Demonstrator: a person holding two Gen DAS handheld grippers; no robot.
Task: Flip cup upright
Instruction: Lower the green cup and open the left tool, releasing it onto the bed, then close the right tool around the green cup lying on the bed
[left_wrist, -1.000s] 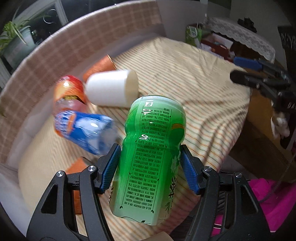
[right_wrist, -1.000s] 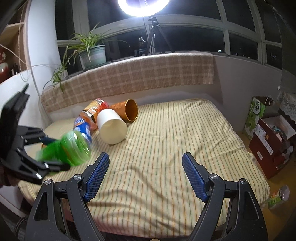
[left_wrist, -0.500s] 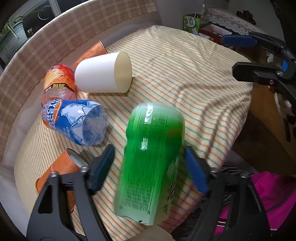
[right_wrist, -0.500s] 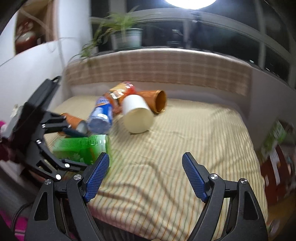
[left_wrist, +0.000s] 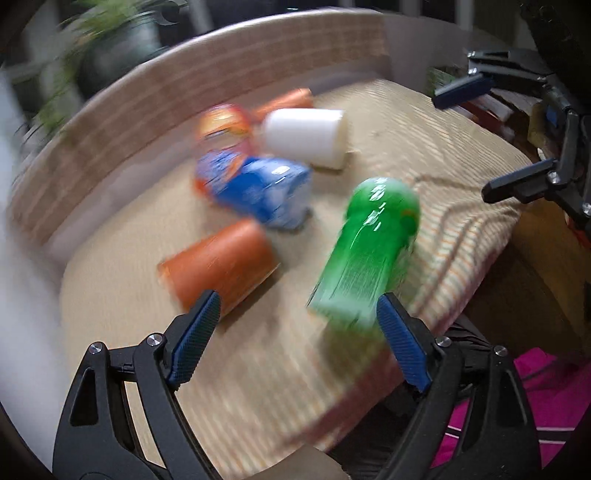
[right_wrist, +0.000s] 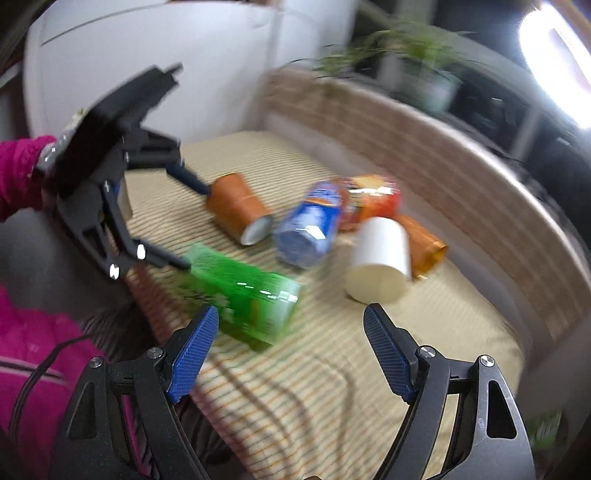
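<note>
- Left gripper (left_wrist: 299, 325) now wide open, holding nothing.
- Green cup (left_wrist: 369, 254) released since earlier frame, lying on bed (left_wrist: 258, 369).
- Right gripper (right_wrist: 291, 350) open, empty.

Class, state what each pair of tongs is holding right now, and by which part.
Nothing is held. The left tongs and right tongs are both open; the green cup is free of them.

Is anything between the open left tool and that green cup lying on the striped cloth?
Nothing visible is. The green plastic cup lies on its side on the striped cloth just ahead of the left tool, near its right finger. The orange cup lies off to the other side, not between them.
</note>
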